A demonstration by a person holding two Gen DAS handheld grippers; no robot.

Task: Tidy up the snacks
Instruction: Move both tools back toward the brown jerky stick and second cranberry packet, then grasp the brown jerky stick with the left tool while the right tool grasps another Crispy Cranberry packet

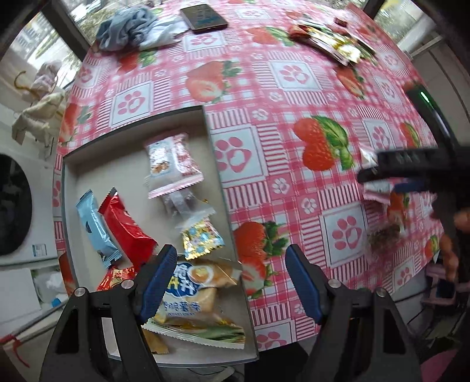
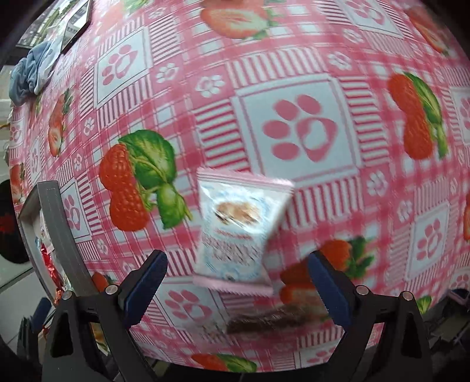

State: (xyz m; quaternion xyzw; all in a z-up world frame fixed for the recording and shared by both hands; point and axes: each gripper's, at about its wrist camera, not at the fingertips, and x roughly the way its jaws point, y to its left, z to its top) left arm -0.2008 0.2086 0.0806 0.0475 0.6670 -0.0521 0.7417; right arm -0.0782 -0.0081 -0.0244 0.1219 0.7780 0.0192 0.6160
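Note:
A grey box (image 1: 217, 176) on the table holds several wrapped snacks: a pink-and-white pack (image 1: 173, 164), a blue one (image 1: 94, 226), a red one (image 1: 126, 229), a gold one (image 1: 201, 238) and a biscuit bag (image 1: 194, 291). My left gripper (image 1: 230, 282) is open and empty over the box's right wall. My right gripper (image 2: 238, 282) is open over a pink-and-white snack pack (image 2: 239, 229) that lies on the cloth between its fingers. A clear pack with dark contents (image 2: 264, 317) lies just below it. The right gripper also shows in the left wrist view (image 1: 411, 167).
The table has a pink strawberry-print cloth (image 1: 293, 102). At the far side lie a phone (image 1: 204, 16), a blue-grey cloth (image 1: 126, 26) and a pile of snack packets (image 1: 332, 41). The box's edge (image 2: 61, 232) shows at the left of the right wrist view.

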